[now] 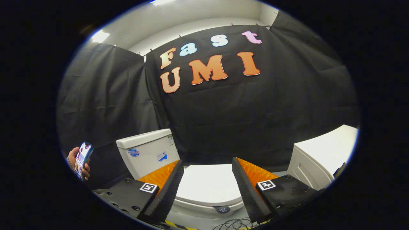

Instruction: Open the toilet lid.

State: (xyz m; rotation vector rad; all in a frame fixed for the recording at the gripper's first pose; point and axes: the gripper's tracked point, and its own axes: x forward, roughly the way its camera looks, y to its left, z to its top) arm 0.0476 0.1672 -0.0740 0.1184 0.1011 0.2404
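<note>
A white toilet stands ahead of me against the black cloth wall. Its lid [209, 183] lies flat and closed on the bowl, seen between and just beyond my fingers. The white tank [148, 153] rises behind the lid, to the left. My gripper [207, 166] is open, with its fingers spread wide on either side of the lid and nothing between them. The fingers hover above the lid's near part and touch nothing. A small dark badge [222, 209] marks the bowl's front rim.
A white cabinet or tub [322, 156] stands to the right of the toilet. At the far left a person's hand holds a phone [82, 159]. Cables [235, 224] lie on the floor in front of the bowl.
</note>
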